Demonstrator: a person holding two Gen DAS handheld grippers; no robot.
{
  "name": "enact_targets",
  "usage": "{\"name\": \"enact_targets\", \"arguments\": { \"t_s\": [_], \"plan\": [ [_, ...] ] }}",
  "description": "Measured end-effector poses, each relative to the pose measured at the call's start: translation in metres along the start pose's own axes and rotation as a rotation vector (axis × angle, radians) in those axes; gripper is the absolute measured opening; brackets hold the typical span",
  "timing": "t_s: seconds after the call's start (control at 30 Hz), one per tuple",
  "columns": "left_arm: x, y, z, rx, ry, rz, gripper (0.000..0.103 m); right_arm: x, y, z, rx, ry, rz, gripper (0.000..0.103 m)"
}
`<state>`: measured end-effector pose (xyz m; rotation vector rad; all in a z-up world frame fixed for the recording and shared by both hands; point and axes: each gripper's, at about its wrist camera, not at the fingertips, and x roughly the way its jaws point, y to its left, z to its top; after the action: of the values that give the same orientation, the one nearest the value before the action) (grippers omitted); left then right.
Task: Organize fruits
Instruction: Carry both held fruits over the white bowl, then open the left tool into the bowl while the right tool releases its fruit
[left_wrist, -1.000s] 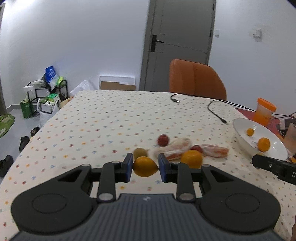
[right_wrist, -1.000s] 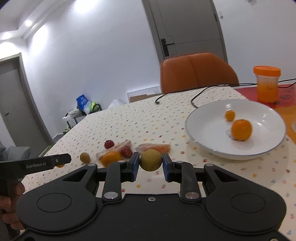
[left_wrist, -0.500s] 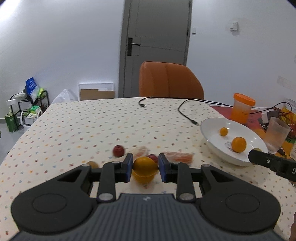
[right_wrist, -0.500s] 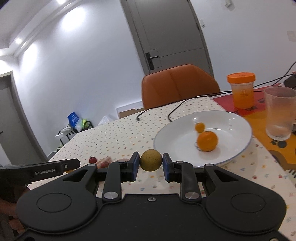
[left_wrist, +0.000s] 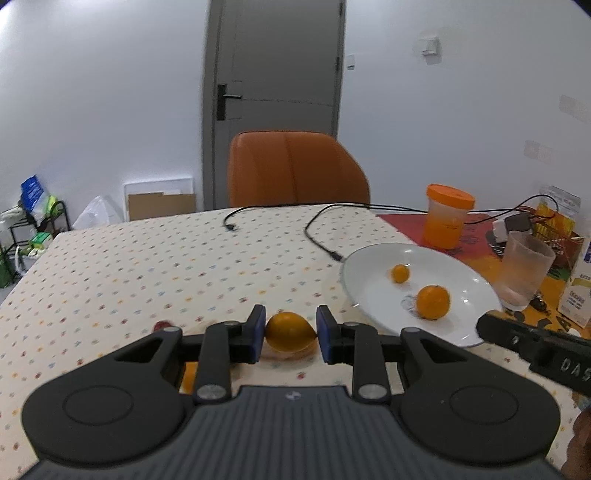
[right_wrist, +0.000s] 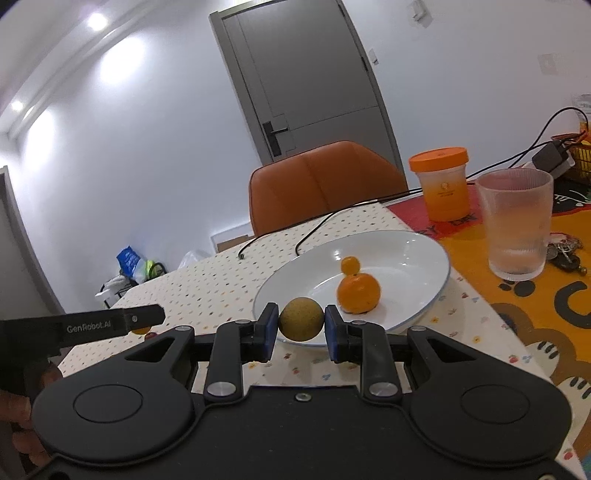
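My left gripper (left_wrist: 290, 334) is shut on a yellow-orange lemon (left_wrist: 290, 331), held above the dotted tablecloth left of the white plate (left_wrist: 373, 306). In the plate lie an orange (left_wrist: 433, 302) and a small kumquat (left_wrist: 400, 273). My right gripper (right_wrist: 301, 325) is shut on a round greenish-brown fruit (right_wrist: 300, 324), just at the near rim of the plate (right_wrist: 417, 251), with the orange (right_wrist: 358, 292) and kumquat (right_wrist: 349, 264) beyond it. A red fruit (left_wrist: 161, 325) and another orange fruit (left_wrist: 188, 376) lie on the cloth, partly hidden by my left gripper.
A frosted glass (right_wrist: 515, 225) and an orange-lidded jar (right_wrist: 443, 184) stand right of the plate, with keys (right_wrist: 565, 254) beside them. Black cables (left_wrist: 317, 236) cross the far table. An orange chair (left_wrist: 295, 170) sits behind. A hand (right_wrist: 14, 413) holds the left tool.
Both grippers have swung right toward the plate, each keeping its fruit. The plate now looks larger and closer; the loose fruits on the cloth have slipped down behind my left gripper.
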<state>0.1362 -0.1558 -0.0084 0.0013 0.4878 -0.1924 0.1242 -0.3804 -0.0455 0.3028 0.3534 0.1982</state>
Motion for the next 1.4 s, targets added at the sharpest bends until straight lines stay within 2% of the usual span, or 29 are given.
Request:
{"name": "enact_targets", "arguments": {
  "t_s": [0.67,1.07,1.27,1.4],
  "plan": [
    [0.051,-0.056,0.012,0.06,0.027,-0.094,0.028,0.017,-0.034,0.01,0.032,-0.008,-0.057,0.025],
    [0.066,-0.075,0.019,0.066,0.03,-0.133,0.029,0.024,-0.038,0.01,0.036,0.0,-0.056,0.025],
    [0.067,-0.069,0.019,0.05,0.054,-0.107,0.037,0.024,-0.038,0.01,0.04,0.001,-0.063,0.025],
    [0.063,-0.059,0.017,0.032,0.06,-0.078,0.054,0.024,-0.035,0.011,0.037,-0.002,-0.065,0.025]
  ]
}}
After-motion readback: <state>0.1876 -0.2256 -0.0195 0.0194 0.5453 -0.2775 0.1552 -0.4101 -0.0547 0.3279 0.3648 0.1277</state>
